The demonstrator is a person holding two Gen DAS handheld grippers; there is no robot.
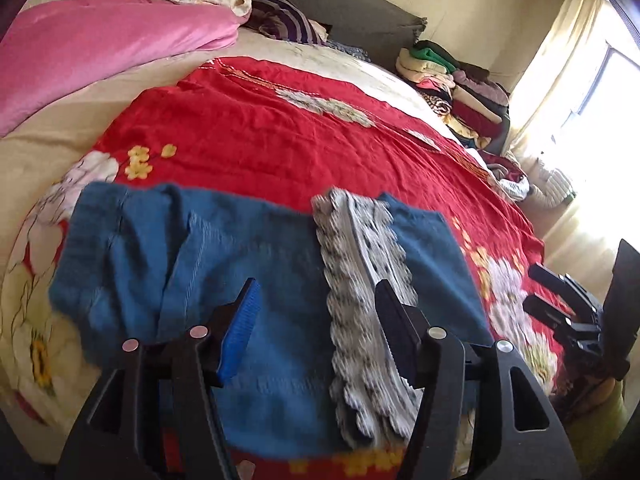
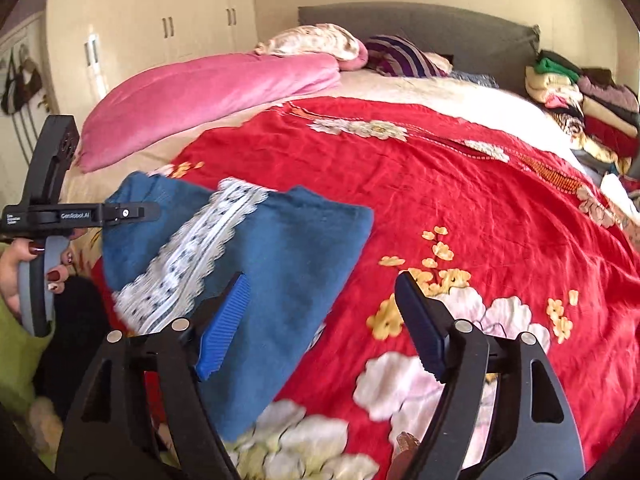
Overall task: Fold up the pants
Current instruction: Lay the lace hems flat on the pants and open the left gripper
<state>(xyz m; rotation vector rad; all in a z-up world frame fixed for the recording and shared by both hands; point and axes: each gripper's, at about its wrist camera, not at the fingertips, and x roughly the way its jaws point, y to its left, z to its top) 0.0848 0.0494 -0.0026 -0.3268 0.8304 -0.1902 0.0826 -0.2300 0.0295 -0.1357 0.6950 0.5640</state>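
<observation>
On red bedspread (image 1: 260, 132): blue pants (image 1: 256, 264) folded, lace-striped.

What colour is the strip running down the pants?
White-grey lace strip with small dark dots, on blue pants; clearest in the right wrist view.

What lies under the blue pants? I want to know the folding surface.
The blue pants lie on a red floral bedspread, visible all around them. Whatever sits directly beneath the fabric is covered.
</observation>
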